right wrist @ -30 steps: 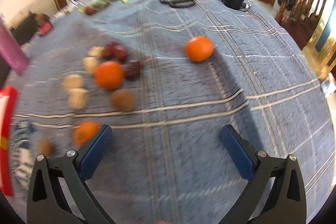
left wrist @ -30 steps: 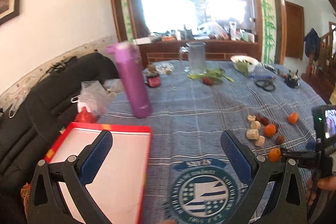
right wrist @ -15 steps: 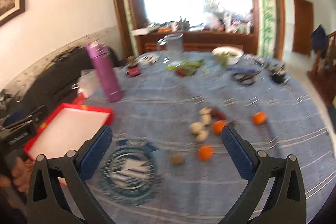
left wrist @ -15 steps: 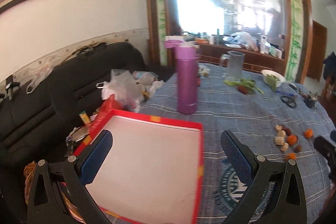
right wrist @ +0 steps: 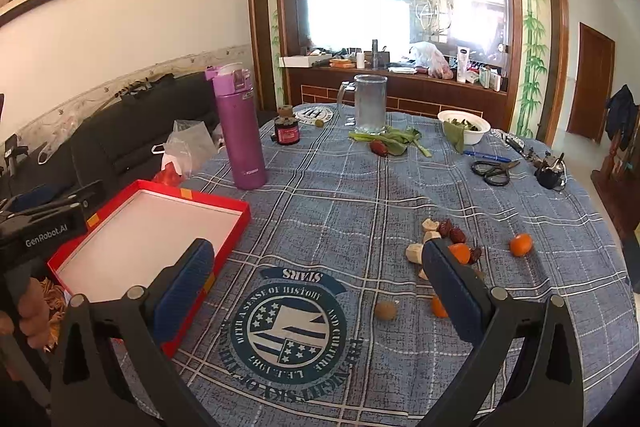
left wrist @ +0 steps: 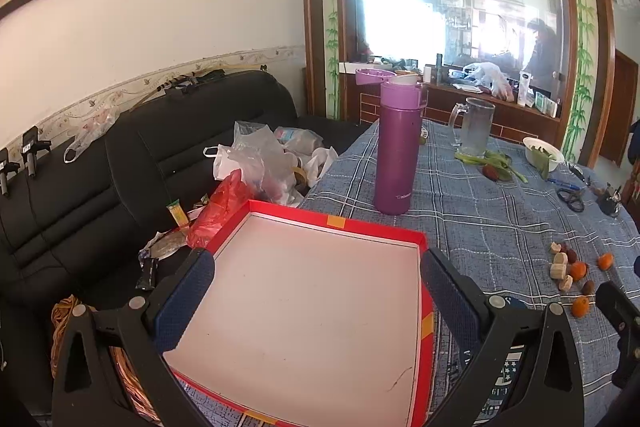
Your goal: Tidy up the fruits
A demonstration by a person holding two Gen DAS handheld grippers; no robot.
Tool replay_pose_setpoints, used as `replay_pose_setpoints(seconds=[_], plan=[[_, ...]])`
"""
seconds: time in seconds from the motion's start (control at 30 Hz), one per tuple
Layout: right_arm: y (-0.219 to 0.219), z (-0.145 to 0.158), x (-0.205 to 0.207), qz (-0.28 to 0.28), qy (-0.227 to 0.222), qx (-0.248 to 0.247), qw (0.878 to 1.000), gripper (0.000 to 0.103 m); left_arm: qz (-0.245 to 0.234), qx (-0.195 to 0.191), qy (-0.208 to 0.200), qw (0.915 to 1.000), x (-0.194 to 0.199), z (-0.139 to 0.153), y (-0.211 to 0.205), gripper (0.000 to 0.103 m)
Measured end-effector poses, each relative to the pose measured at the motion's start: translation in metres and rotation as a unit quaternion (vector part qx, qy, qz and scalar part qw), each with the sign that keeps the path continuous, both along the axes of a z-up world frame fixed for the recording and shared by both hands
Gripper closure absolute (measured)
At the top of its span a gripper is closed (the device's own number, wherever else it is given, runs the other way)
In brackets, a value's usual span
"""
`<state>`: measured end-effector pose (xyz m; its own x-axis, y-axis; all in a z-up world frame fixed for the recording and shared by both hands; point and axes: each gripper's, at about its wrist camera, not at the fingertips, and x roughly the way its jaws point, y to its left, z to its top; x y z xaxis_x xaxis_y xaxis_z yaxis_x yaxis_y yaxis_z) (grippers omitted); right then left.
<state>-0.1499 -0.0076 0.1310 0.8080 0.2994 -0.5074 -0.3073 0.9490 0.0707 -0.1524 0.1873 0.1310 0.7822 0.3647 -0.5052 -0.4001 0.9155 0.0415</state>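
Note:
A shallow red box [left wrist: 336,223] with a white, bare inside lies at the table's left edge, also in the right wrist view as the red box [right wrist: 224,207]. My left gripper [left wrist: 316,299] hangs open above it, holding nothing. Loose fruit lies on the blue plaid cloth to the right: oranges [right wrist: 521,244], dark dates [right wrist: 452,230], pale banana pieces [right wrist: 414,252] and a brown kiwi [right wrist: 385,310]; the same fruit cluster [left wrist: 570,269] shows small in the left wrist view. My right gripper [right wrist: 318,287] is open and raised over the cloth's round emblem [right wrist: 287,323], well short of the fruit.
A purple bottle [right wrist: 240,131] stands behind the box. Farther back are a glass mug [right wrist: 370,103], greens [right wrist: 394,139], a white bowl [right wrist: 464,127], scissors [right wrist: 494,171] and a small dark jar [right wrist: 287,131]. A black sofa [left wrist: 120,163] with plastic bags [left wrist: 256,159] borders the table's left side.
Both grippers have pulled back and up from the table. The left view swung left to centre on the red box. The right view rose from close over the fruit to a wide table view.

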Motion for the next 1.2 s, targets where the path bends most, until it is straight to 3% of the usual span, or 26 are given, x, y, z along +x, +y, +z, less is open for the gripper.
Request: replay_pose_setpoints(seconds=[0.3, 0.43, 0.63, 0.73, 0.8, 0.93, 1.0, 1.07, 1.2], plan=[[-0.009, -0.009, 0.004, -0.014, 0.009, -0.013, 1.0, 0.0, -0.01, 0.005, 0.004, 0.9999, 0.006, 0.0, -0.004, 0.001], [-0.041, -0.024, 0.009, -0.04, 0.038, -0.014, 0.998, 0.0, -0.048, -0.019, 0.039, 0.9979, 0.015, -0.015, -0.015, 0.001], [-0.105, -0.049, 0.014, -0.09, 0.083, -0.01, 0.992, 0.0, -0.134, -0.069, 0.122, 0.981, 0.027, -0.058, -0.056, 0.001], [-0.127, -0.056, 0.022, -0.094, 0.1, -0.001, 0.99, 0.002, -0.16, -0.087, 0.138, 0.9736, 0.023, -0.074, -0.074, 0.001], [-0.133, -0.062, 0.031, -0.091, 0.113, 0.005, 0.989, 0.009, -0.165, -0.085, 0.138, 0.973, 0.024, -0.074, -0.082, 0.001], [-0.126, -0.078, 0.056, -0.069, 0.155, -0.012, 0.985, 0.032, -0.17, -0.057, 0.135, 0.9744, 0.031, -0.071, -0.097, 0.001], [-0.117, -0.088, 0.067, -0.053, 0.17, -0.021, 0.984, 0.034, -0.176, -0.048, 0.14, 0.9732, 0.039, -0.071, -0.103, 0.001], [-0.109, -0.098, 0.078, -0.042, 0.185, -0.028, 0.981, 0.043, -0.183, -0.036, 0.144, 0.9719, 0.048, -0.071, -0.11, 0.002], [-0.106, -0.111, 0.097, -0.037, 0.216, -0.015, 0.976, 0.052, -0.204, -0.024, 0.154, 0.9665, 0.065, -0.074, -0.124, 0.008]])
